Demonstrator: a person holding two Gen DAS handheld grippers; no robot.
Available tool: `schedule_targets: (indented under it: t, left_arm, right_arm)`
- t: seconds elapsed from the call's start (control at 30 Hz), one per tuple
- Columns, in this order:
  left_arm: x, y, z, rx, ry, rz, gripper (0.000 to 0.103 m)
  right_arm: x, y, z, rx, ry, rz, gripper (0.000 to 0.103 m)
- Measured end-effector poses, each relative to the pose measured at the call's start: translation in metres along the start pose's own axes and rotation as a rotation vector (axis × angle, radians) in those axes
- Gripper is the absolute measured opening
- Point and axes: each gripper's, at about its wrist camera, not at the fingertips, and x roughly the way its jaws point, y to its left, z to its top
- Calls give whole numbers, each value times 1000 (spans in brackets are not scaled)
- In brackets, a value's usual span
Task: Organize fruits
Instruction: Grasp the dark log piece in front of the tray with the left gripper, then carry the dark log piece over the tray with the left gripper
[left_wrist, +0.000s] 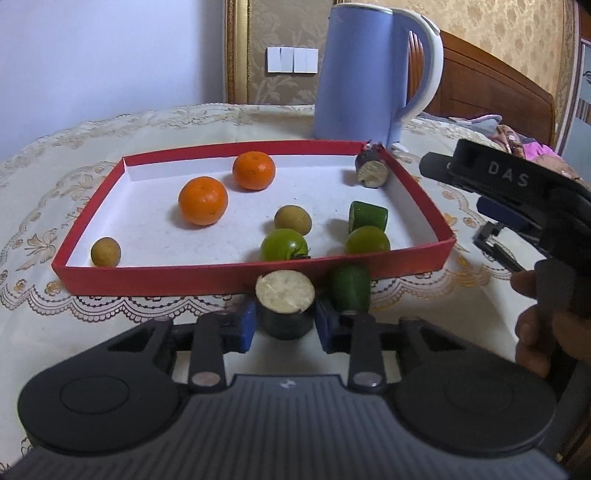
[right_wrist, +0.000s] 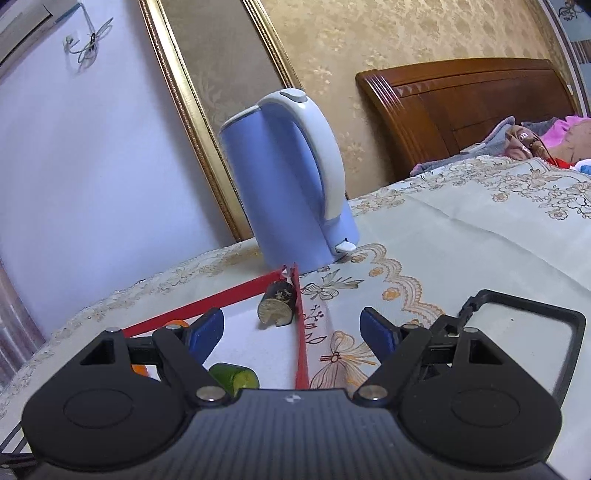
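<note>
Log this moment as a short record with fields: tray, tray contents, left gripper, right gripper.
tray: shallow red cardboard tray on lace tablecloth
tray contents: two oranges, two small brown fruits, two green round fruits, green cut piece, dark cut piece
left gripper: shut on dark cut cylinder with pale face, outside tray
right gripper: open, empty

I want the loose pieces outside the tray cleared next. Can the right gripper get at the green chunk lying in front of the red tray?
Probably yes. The right gripper is open and holds nothing, and the green chunk lies outside the red tray. But the left gripper, shut on the dark chunk, crowds it closely.
</note>
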Motion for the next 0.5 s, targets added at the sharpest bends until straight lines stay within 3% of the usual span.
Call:
schedule_targets:
  t: [0.2,0.5]
  left_arm:
    - [-4,11,0,-42,8,-45,30]
    - [-29,46,-2,-63,-7,0,30]
  right_arm:
    - [1,-2,0,5,-6,-6,81]
    - [-2,-14,1,81,-27,21,81]
